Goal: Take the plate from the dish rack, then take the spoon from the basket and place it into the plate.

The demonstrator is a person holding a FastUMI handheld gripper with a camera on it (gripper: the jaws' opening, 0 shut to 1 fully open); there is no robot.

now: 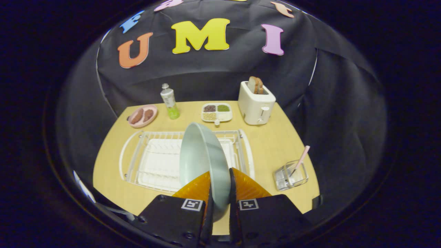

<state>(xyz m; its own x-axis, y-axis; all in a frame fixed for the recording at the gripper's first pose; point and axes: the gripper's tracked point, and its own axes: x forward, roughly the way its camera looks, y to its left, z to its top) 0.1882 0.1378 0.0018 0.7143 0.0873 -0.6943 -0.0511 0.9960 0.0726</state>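
A pale green plate [203, 162] stands on edge between my fingers, and the gripper [219, 193] is shut on its near rim. The plate is held above the white wire dish rack [137, 155], which lies on the wooden table just ahead of the fingers. To the right of the rack stands a small clear basket [289, 177] with a pink-handled spoon [302, 157] leaning in it. Both orange fingers [196, 187] press against the plate's two faces.
Along the table's far edge stand a pink dish with sausages [142, 116], a bottle with green liquid [170, 101], a white divided tray with grains [216, 112] and a white toaster [256, 103] holding bread slices. Bare tabletop [268, 144] lies between the rack and the basket.
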